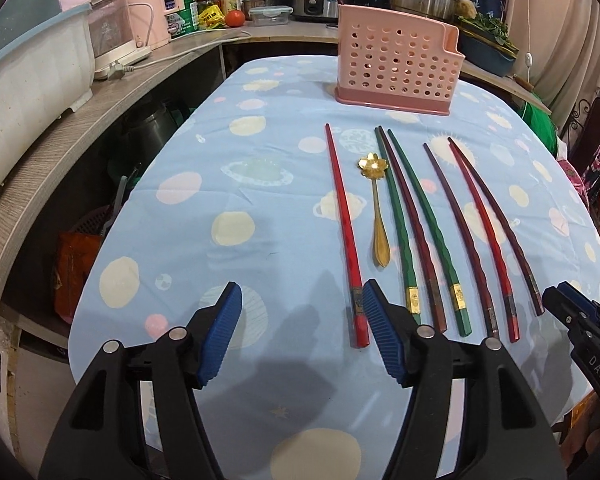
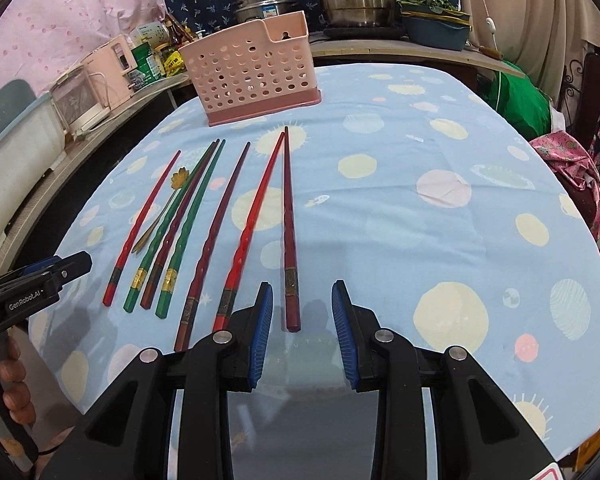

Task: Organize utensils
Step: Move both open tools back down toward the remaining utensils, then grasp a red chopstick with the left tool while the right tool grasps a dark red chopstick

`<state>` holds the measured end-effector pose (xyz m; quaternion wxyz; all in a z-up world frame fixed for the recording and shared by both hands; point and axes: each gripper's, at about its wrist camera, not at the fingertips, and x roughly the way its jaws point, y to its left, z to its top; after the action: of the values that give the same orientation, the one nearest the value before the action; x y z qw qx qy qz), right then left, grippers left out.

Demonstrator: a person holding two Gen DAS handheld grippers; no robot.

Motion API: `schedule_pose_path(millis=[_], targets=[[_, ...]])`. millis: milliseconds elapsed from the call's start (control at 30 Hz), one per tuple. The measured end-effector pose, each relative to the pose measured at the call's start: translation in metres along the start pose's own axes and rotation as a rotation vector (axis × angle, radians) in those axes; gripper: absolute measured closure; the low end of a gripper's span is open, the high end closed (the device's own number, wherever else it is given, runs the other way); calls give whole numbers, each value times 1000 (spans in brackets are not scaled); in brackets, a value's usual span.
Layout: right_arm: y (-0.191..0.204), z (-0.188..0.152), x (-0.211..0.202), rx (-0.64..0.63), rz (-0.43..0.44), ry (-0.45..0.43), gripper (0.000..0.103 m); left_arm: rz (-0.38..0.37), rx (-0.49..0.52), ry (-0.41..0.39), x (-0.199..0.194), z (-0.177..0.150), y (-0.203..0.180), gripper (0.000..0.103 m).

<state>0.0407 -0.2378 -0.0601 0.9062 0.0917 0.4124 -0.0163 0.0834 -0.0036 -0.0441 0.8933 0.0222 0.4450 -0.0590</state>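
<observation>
Chopsticks (image 1: pixel 414 228), seven of them in red, green and dark maroon, lie side by side on the blue planet-print tablecloth (image 1: pixel 220 200) just in front of the pink perforated utensil holder (image 1: pixel 396 60), thick ends toward the cameras, with a gold flower-headed spoon (image 1: pixel 377 208) between the leftmost red stick and the green ones. The left gripper (image 1: pixel 302 300) hovers with its blue-padded jaws wide apart and nothing between them; its right pad sits at the butt of the leftmost red chopstick (image 1: pixel 342 236), contact unclear. The right gripper (image 2: pixel 302 300) is parted more narrowly, straddling the butt of the farthest-right maroon chopstick (image 2: pixel 289 220) without pressing on it. "GenRobot.AI" is printed on the left gripper's side in the right wrist view; "DAS" shows on the other gripper's body.
</observation>
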Motion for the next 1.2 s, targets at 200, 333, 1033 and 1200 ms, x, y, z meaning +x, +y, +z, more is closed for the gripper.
schedule_pose_path(millis=[200, 333, 1033, 1200], targets=[[3, -3, 5, -11, -6, 8, 73, -27, -13, 28, 7, -3, 0, 43], [3, -4, 10, -10, -8, 18, 72, -39, -9, 40, 10, -5, -2, 43], [8, -5, 13, -64, -42, 7, 83, -50, 34, 61, 23, -14, -11, 73], [6, -5, 12, -58, -36, 7, 90, -64, 25, 67, 23, -13, -8, 93]])
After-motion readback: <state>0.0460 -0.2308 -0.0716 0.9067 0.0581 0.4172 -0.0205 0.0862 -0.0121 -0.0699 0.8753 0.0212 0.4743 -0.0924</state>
